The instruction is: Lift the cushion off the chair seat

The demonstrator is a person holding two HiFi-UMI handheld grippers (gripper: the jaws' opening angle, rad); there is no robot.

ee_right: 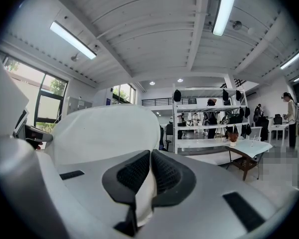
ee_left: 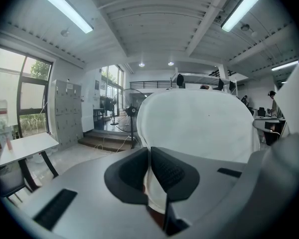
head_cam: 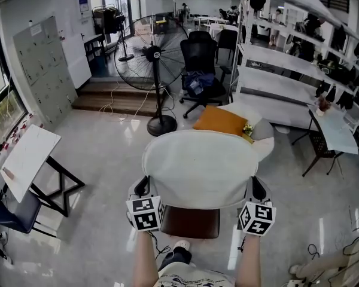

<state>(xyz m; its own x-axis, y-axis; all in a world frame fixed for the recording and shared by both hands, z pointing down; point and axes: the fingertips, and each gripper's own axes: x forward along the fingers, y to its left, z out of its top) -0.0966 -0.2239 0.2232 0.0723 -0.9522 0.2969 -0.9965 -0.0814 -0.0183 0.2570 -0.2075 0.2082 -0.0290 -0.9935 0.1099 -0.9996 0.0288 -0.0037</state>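
Note:
A large white cushion (head_cam: 198,167) hangs in the air above the brown chair seat (head_cam: 190,222), held at its two near corners. My left gripper (head_cam: 142,187) is shut on the cushion's left corner; in the left gripper view its dark pads (ee_left: 167,173) pinch the white fabric, and the cushion (ee_left: 199,123) spreads ahead. My right gripper (head_cam: 257,190) is shut on the right corner; white cloth shows between its pads (ee_right: 134,173), with the cushion (ee_right: 107,133) to the left. Only a strip of the seat shows under the cushion.
A black standing fan (head_cam: 155,55) and an office chair (head_cam: 201,70) stand beyond. An orange cushion (head_cam: 220,121) lies past the white one. A white table (head_cam: 27,159) is at left, white shelving (head_cam: 293,70) and a table (head_cam: 335,130) at right.

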